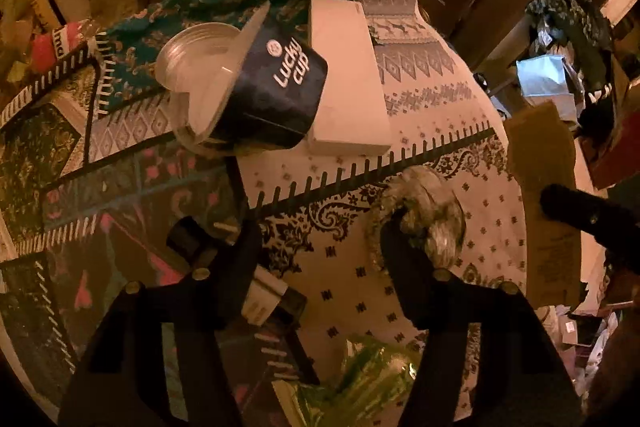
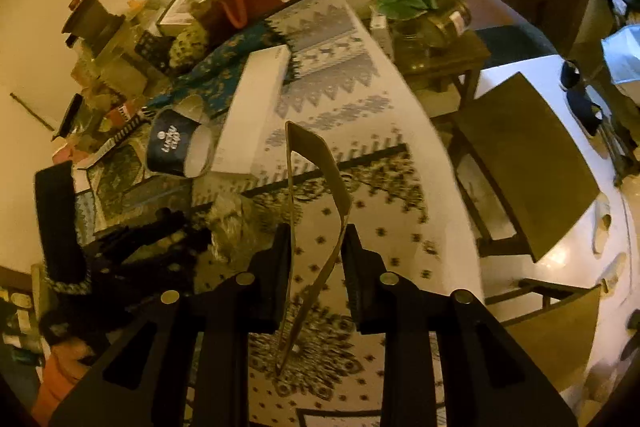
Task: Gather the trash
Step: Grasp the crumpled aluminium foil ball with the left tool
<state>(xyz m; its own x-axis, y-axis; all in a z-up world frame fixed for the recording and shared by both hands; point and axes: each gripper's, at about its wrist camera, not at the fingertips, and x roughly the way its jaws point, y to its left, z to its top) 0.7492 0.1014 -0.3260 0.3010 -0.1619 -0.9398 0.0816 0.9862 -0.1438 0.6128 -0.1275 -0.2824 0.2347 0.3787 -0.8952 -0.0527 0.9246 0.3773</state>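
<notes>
The fallen cup [image 1: 276, 95] lies on the table [image 1: 460, 131] against a white box [image 1: 348, 79]; it looks light and crushable, best pinched at the rim. The left gripper [image 1: 320, 239] gapes beside crumpled foil [image 1: 424, 219], gripping nothing. The right gripper [image 2: 316, 247] pinches a light, bending cardboard strip [image 2: 320, 163].

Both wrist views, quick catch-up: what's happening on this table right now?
A person is clearing trash with two handheld tongs. The right tongs are shut on a bent cardboard strip, lifted off the patterned tablecloth. The left tongs stand open beside a crumpled foil wad. The tipped Lucky Cup paper cup lies against a white box.
</notes>
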